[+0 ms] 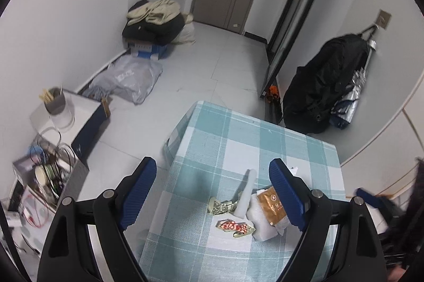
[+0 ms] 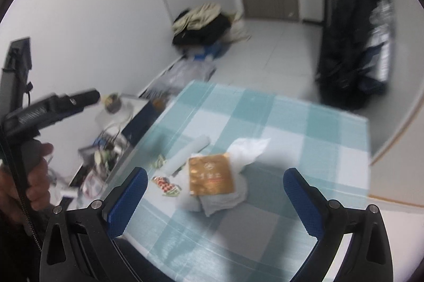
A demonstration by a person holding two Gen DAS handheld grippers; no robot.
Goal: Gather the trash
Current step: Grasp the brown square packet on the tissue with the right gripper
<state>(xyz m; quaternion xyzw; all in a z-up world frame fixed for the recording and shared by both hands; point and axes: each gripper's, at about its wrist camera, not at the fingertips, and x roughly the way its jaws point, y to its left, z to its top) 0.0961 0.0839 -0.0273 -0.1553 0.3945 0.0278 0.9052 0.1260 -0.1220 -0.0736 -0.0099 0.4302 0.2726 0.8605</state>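
Trash lies on a table with a teal checked cloth [image 1: 233,138]. There is an orange-brown packet [image 1: 273,205] on crumpled white paper [image 1: 265,227], a white paper tube [image 1: 246,194], a grey-green printed wrapper [image 1: 221,206] and a red-and-white wrapper [image 1: 234,226]. My left gripper [image 1: 212,176] is open and empty above the pile. In the right wrist view, the packet [image 2: 210,173], white paper [image 2: 249,149], tube [image 2: 188,152] and red wrapper [image 2: 165,183] lie ahead of my open, empty right gripper [image 2: 214,186]. The view is blurred.
On the floor left of the table are a wire basket of clutter [image 1: 50,176], a white box with a cup of sticks [image 1: 55,101], a plastic bag [image 1: 129,77] and a clothes pile [image 1: 156,22]. A black coat [image 1: 326,85] hangs at right. The other handheld gripper [image 2: 47,107] shows at left.
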